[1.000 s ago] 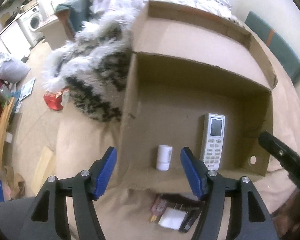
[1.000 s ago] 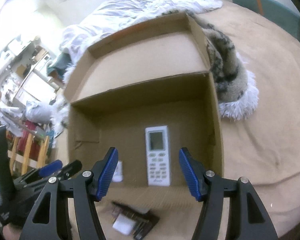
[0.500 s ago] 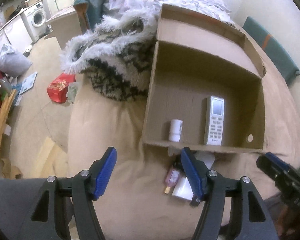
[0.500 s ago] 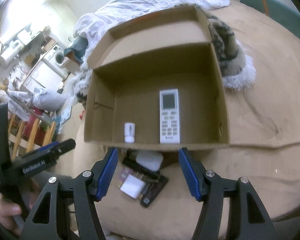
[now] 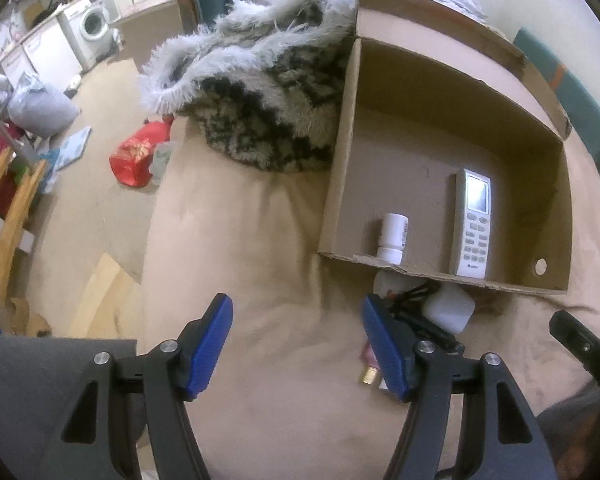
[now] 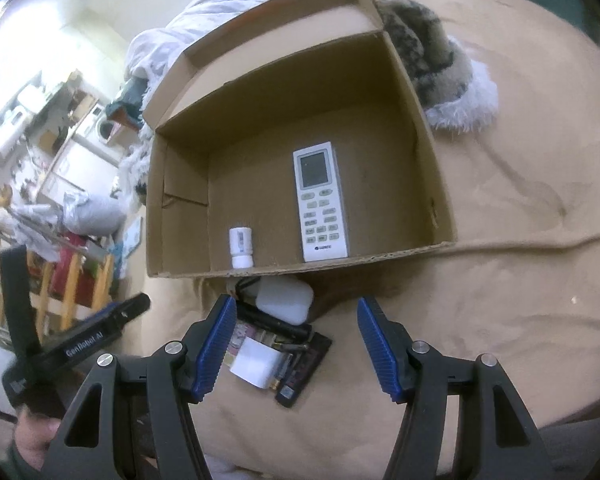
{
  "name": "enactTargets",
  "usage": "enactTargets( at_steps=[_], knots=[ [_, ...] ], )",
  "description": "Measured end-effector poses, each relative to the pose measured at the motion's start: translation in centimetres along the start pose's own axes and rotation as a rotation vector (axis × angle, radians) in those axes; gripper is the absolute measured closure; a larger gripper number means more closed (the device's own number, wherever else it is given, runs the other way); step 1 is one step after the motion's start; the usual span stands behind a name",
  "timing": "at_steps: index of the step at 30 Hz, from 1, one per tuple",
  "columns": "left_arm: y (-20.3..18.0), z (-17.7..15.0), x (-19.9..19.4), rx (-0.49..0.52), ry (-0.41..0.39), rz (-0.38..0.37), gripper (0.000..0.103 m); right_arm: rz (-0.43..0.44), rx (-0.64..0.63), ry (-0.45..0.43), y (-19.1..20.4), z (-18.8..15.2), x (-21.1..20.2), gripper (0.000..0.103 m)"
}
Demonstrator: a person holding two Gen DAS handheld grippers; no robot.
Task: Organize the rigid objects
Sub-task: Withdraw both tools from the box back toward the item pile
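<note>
Currently: corrugated cardboard box (image 6: 300, 128) lies open on the tan, suede-like bed cover (image 6: 500, 280), its near wall low with a ragged torn edge. Inside, flat on the floor: a white rectangular remote control (image 6: 320, 204) with grey buttons, and to its left a small white cylindrical bottle (image 6: 241, 247), cap toward the near wall. The two are apart; bare cardboard around both.

Just outside the near wall sits a cluster: rounded white case (image 6: 286, 300), black pen-like sticks, white square block (image 6: 256, 364), dark flat packet (image 6: 304, 372).

Left gripper (image 5: 298, 344) and right gripper (image 6: 292, 344): blue ribbed jaws spread wide, holding nothing. Both hang over the bed short of the box.

Versus 1 s ago: both cameras have backed away from the box, and more of the cluster shows. Shaggy patterned throw (image 5: 268, 92) borders the box's side.
</note>
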State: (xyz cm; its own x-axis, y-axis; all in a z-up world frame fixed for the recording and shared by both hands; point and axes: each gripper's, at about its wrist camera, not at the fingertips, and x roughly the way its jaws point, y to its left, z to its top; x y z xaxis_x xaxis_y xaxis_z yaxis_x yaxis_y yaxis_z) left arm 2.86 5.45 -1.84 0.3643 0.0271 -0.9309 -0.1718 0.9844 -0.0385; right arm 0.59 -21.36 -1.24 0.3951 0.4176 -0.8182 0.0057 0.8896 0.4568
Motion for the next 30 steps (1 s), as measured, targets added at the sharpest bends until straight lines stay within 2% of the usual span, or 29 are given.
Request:
enactTargets(
  at_steps=[2, 6, 8, 10, 12, 14, 17, 21, 24, 27, 30],
  knots=[
    [-0.2, 0.0, 0.3, -0.001, 0.02, -0.028, 0.039, 0.039, 0.029, 0.015, -0.2, 0.2, 0.4, 0.037],
    [-1.0, -0.1, 1.0, 0.033, 0.038, -0.026, 0.039, 0.043, 0.048, 0.043, -0.3, 0.3, 1.2, 0.037],
    [-1.5, -0.2, 2.3, 0.043, 0.089, -0.046, 0.039, 0.043, 0.059, 0.057, -0.4, 0.3, 1.5, 0.037],
    [-1.9, -0.4, 3.9, 0.049, 0.136, -0.047, 0.043, 0.044, 0.068, 0.067, -0.5, 0.2, 1.7, 0.037],
    [-3.1, -0.3, 6.5, 0.102, 0.199, -0.031, 0.05, 0.047, 0.071, 0.074, -0.5, 0.2, 1.9, 0.037],
    [-3.4, -0.3, 8.2, 0.114, 0.25, -0.031, 0.057, 0.051, 0.073, 0.086, -0.5, 0.3, 2.2, 0.037],
    [-3.6, -0.5, 9.7, 0.103, 0.291, -0.039, 0.058, 0.091, 0.101, 0.122, -0.9, 0.5, 2.9, 0.037],
    [-4.7, -0.8, 9.9, 0.158, 0.273, -0.017, 0.069, 0.087, 0.128, 0.147, -1.4, 0.5, 3.5, 0.037],
    [-5.3, -1.0, 10.3, 0.177, 0.276, 0.002, 0.073, 0.081, 0.138, 0.169, -1.6, 0.5, 4.2, 0.037],
    [-5.4, -1.3, 10.6, 0.173, 0.303, -0.007, 0.073, 0.085, 0.135, 0.183, -1.4, 0.6, 4.6, 0.037],
    [-5.2, -1.1, 9.9, 0.172, 0.284, -0.012, 0.069, 0.082, 0.131, 0.184, -1.2, 0.6, 4.8, 0.037]
  ],
)
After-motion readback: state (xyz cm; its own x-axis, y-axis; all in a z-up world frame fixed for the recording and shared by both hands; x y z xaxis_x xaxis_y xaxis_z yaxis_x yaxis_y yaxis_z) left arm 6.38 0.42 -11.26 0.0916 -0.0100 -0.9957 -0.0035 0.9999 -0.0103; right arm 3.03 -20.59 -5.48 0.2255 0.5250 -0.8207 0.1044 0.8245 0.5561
